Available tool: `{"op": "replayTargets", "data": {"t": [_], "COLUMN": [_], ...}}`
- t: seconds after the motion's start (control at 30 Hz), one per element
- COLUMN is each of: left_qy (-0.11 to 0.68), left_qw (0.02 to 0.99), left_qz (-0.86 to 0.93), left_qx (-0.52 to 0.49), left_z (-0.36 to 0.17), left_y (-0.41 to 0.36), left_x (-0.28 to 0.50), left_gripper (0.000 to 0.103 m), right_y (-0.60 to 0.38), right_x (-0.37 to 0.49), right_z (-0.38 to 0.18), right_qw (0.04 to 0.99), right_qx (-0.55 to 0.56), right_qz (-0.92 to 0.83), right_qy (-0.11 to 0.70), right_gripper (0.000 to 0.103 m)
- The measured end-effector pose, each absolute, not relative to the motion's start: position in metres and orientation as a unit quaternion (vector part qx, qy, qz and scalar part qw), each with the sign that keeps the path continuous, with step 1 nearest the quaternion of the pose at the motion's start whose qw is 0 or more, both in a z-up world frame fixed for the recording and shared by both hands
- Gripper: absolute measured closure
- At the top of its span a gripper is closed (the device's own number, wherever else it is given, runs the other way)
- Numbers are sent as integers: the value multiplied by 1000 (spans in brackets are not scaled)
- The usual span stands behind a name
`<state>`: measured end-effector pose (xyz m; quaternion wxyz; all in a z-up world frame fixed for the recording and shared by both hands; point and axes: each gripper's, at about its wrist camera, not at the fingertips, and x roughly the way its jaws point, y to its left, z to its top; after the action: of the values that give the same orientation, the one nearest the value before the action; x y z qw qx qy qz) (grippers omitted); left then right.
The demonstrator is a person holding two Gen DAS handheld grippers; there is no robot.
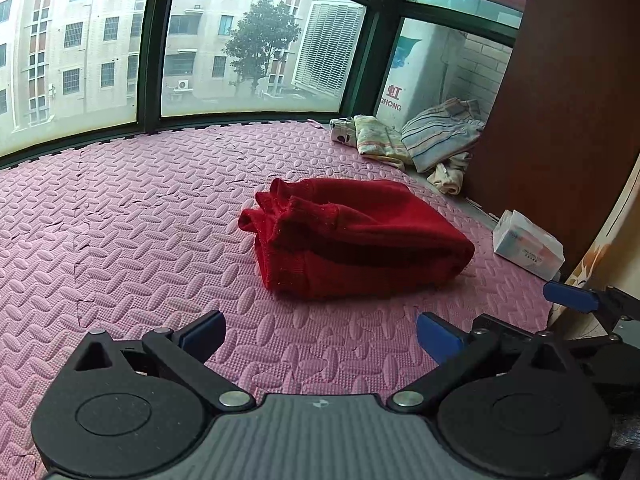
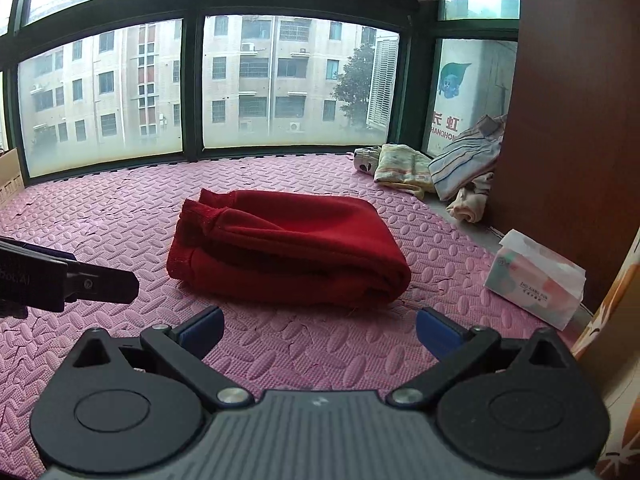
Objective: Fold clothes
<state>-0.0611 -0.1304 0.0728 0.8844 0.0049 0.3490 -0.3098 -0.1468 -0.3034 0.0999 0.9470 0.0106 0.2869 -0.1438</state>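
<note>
A red knit garment (image 1: 352, 236) lies folded in a thick bundle on the pink foam mat (image 1: 140, 220), cuffs at its left end. It also shows in the right wrist view (image 2: 288, 248). My left gripper (image 1: 320, 334) is open and empty, a short way in front of the bundle. My right gripper (image 2: 320, 330) is open and empty, just short of the bundle's near edge. The right gripper's blue fingertip (image 1: 570, 296) shows at the right edge of the left wrist view. The left gripper's black body (image 2: 68, 278) shows at the left of the right wrist view.
A pile of striped and pale clothes (image 1: 432, 140) lies in the far right corner, also in the right wrist view (image 2: 448, 168). A tissue pack (image 2: 536, 278) lies by the brown cabinet (image 2: 568, 128). Large windows (image 1: 248, 48) run behind the mat. A cardboard box (image 2: 9, 174) is at far left.
</note>
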Motion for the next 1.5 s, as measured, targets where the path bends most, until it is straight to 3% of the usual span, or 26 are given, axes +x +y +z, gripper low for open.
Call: {"op": "replayTargets", "data": {"t": [1.5], "left_qy": [385], "left_qw": [894], "left_qz": [-220], "left_qx": [56], "left_z": [62], "left_y": [-162], "left_x": [-97], "left_gripper": [0], "right_y": [-338], "right_x": [-142], "right_z": [78], "right_qw": [962], "right_qx": [66], "right_qz": [-58], "right_qy": [259], "right_gripper": [0]}}
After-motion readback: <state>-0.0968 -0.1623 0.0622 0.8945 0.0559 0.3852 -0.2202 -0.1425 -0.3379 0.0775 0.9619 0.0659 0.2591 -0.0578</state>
